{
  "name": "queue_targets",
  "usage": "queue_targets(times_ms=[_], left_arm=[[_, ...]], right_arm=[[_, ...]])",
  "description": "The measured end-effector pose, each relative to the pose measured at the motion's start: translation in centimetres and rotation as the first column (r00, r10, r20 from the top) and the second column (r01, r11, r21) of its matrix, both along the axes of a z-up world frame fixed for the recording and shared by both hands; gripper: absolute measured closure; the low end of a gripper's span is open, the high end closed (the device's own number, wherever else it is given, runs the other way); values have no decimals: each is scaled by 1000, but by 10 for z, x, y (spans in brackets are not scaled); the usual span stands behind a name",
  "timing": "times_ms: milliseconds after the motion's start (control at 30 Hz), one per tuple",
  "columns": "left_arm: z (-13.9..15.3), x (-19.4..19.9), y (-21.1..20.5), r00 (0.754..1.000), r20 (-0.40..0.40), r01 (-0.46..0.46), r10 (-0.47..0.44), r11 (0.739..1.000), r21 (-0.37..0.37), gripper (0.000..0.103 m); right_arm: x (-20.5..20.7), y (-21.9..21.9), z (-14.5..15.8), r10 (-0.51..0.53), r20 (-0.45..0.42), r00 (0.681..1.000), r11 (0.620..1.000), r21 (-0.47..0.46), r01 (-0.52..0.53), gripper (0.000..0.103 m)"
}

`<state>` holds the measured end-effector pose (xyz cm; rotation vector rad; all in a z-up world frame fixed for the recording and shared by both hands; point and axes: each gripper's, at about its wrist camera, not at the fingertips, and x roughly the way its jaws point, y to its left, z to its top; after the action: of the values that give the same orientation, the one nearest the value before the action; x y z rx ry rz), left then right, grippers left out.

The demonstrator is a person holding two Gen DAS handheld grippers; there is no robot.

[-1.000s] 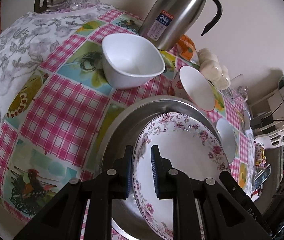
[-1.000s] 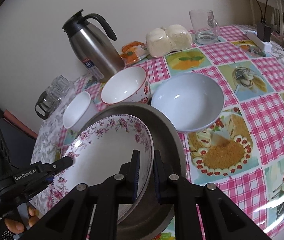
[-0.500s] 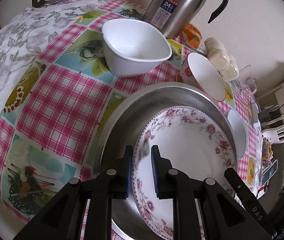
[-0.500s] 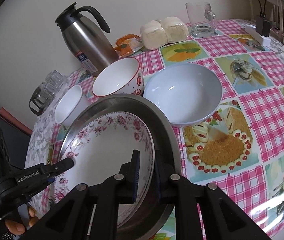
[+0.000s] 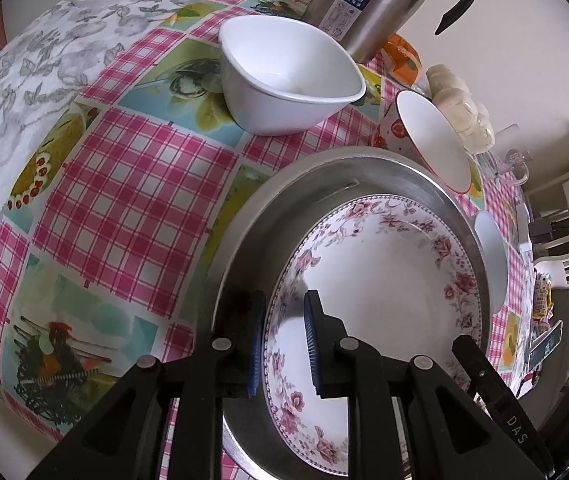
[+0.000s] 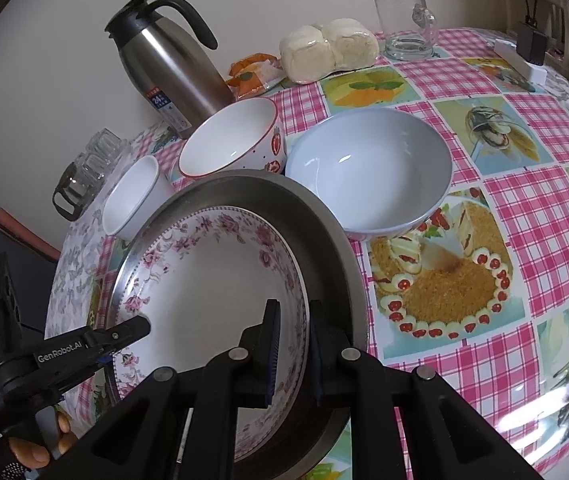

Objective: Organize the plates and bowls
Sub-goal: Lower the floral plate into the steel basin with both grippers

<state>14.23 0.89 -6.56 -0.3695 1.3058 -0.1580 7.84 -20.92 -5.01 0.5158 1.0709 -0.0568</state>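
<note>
Since earlier frame, floral plate (image 5: 388, 280) sits lower inside steel pan (image 5: 324, 176), more pan wall showing. Plate round, face up, tilted slightly. Left gripper (image 5: 283, 336) jaws clamped on plate's near rim; right gripper (image 6: 293, 354) jaws clamped on opposite rim. White square bowl (image 5: 284, 80) behind pan on surface (image 5: 124, 184).

The right claw (image 6: 292, 344) pinches the near right rim of the floral plate (image 6: 212, 276), which sits inside a metal pan (image 6: 324, 220) on the checked worktop (image 6: 524, 208). The left claw (image 6: 140, 326) grips the plate's opposite rim. Behind the pan stand a white cup (image 6: 132, 196), a strawberry bowl (image 6: 232, 140), a pale blue bowl (image 6: 372, 168) and a steel jug (image 6: 172, 64).
</note>
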Motion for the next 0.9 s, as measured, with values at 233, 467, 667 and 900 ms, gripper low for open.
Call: queue_targets(times_ms=[233, 467, 667, 900], left_arm=[[-1, 0, 1, 1000, -2, -4, 4, 1000, -8, 85], [-3, -1, 11, 999, -14, -43, 42, 997, -59, 82], [0, -1, 13, 998, -7, -62, 62, 996, -65, 82], [18, -5, 23, 994, 58, -89, 90, 996, -20, 84]], right_arm=[[1, 0, -1, 4, -8, 1000, 1000, -6, -4, 87], [1, -2, -2, -2, -16, 1000, 1000, 2, 2, 89], [1, -2, -2, -4, -17, 1000, 1000, 9, 4, 89], [1, -1, -3, 2, -19, 1000, 1000, 16, -1, 89]])
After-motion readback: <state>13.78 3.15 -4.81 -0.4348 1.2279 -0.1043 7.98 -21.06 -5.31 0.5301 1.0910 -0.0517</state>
